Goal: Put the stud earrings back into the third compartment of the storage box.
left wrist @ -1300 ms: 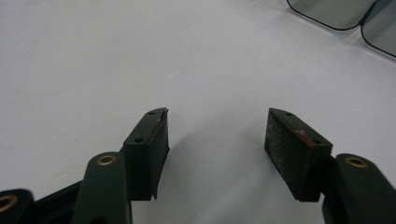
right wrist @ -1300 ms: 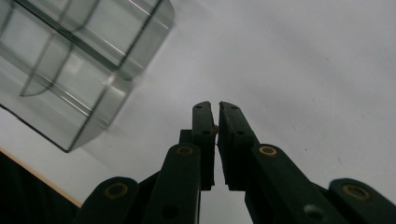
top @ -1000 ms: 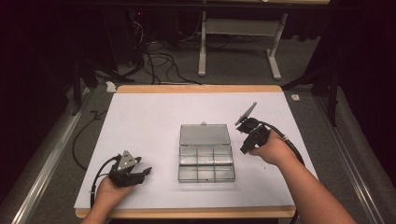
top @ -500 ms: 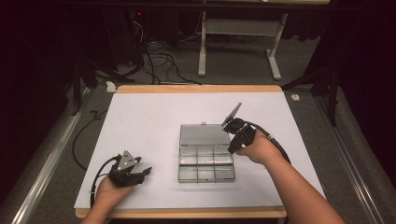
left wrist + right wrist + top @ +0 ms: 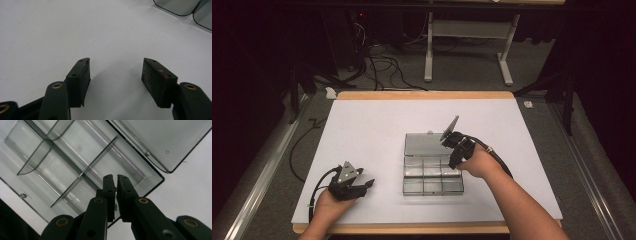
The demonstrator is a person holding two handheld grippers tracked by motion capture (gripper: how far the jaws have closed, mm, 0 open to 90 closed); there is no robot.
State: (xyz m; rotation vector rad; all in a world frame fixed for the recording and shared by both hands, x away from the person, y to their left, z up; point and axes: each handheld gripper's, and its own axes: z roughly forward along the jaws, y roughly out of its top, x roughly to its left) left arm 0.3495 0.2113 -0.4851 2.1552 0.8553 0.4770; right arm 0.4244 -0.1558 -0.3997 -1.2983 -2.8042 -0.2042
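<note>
A clear compartment box [image 5: 432, 179] lies in the middle of the white table, its lid [image 5: 422, 144] folded flat toward the back. My right gripper [image 5: 453, 161] hangs over the box's right rear compartment, jaws pointing down. In the right gripper view its jaws [image 5: 115, 178] stand almost together over the dividers [image 5: 82, 172], with a small brown piece [image 5: 115, 188] pinched between the pads; the lid [image 5: 160, 142] lies beyond. My left gripper [image 5: 366, 185] rests near the front left of the table, left of the box. Its jaws [image 5: 116, 65] are open with nothing between them.
The white table top [image 5: 372, 130] has a wooden front edge [image 5: 412, 229]. Two rounded corners of the box [image 5: 180, 6] show at the top right of the left gripper view. Cables and a desk frame [image 5: 467, 45] lie on the floor behind the table.
My right gripper has moved left and a little down, from beside the box's right side to over its right rear compartment. The left gripper has stayed put.
</note>
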